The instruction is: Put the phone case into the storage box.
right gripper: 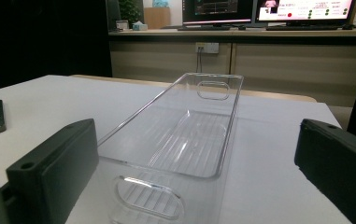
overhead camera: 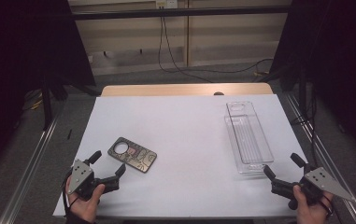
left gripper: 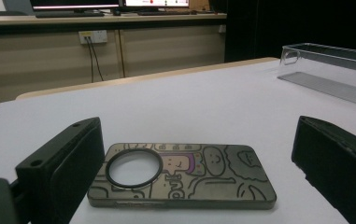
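**Phone case on the white sheet, both grippers spread and empty**

Phone case (overhead camera: pixel 132 154) lying flat, patterned back up, on the left half of the table (overhead camera: pixel 185 140), just ahead of the left gripper (overhead camera: pixel 106 164). Long axis slanted across the table, round camera ring toward the far left, plain end toward the near right. Seen crosswise between wide-open jaws in the left gripper view, nothing touching it; likely lined up that way for a pinch across the narrow width. Clear tray (overhead camera: pixel 247 136) on the right half, well apart from the case, long axis running away from the person, handle cut-out at each end. Right gripper (overhead camera: pixel 283 167) released too, jaws flanking the tray's near end, probably ready to steady it
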Tool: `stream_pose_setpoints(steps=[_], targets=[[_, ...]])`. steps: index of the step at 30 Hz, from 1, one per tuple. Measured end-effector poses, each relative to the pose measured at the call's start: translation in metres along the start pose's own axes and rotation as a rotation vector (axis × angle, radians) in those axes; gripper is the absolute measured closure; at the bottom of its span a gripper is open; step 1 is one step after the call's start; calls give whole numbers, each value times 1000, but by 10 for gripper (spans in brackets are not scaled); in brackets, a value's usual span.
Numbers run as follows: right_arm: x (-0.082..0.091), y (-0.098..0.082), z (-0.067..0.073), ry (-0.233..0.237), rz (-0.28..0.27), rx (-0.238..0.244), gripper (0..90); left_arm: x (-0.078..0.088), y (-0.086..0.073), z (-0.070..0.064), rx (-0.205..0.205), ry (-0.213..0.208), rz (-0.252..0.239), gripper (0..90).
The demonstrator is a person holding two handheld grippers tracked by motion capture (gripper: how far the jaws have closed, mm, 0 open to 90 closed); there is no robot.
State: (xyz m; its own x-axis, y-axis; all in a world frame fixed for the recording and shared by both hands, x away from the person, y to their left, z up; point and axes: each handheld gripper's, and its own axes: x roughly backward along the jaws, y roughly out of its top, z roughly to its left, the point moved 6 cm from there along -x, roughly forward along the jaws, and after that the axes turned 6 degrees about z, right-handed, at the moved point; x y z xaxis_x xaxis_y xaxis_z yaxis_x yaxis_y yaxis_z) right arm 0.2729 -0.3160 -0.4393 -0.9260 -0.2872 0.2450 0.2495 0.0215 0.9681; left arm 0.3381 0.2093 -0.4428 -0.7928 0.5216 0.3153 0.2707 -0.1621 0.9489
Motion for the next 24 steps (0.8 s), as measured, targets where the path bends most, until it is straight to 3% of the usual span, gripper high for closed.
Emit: stream_pose_setpoints(steps=[6, 9, 18, 19, 21, 24], targets=[[1, -1, -2, -7, 0, -4, 0, 0, 2, -1, 0, -9, 0, 27], [2, -1, -3, -9, -1, -6, 0, -2, 3, -5, -45, -57, 5, 29], [2, 0, 0, 5, -4, -2, 0, -6, 3, -7, -40, -80, 38, 49], [1, 0, 0, 10, -3, 0, 0, -8, 4, -7, -25, -118, 37, 67], [1, 0, 0, 10, -2, -1, 0, -10, 4, -7, -16, -135, 35, 66], [1, -1, 0, 11, -1, -4, 0, -14, 5, -9, -44, -151, 50, 53]])
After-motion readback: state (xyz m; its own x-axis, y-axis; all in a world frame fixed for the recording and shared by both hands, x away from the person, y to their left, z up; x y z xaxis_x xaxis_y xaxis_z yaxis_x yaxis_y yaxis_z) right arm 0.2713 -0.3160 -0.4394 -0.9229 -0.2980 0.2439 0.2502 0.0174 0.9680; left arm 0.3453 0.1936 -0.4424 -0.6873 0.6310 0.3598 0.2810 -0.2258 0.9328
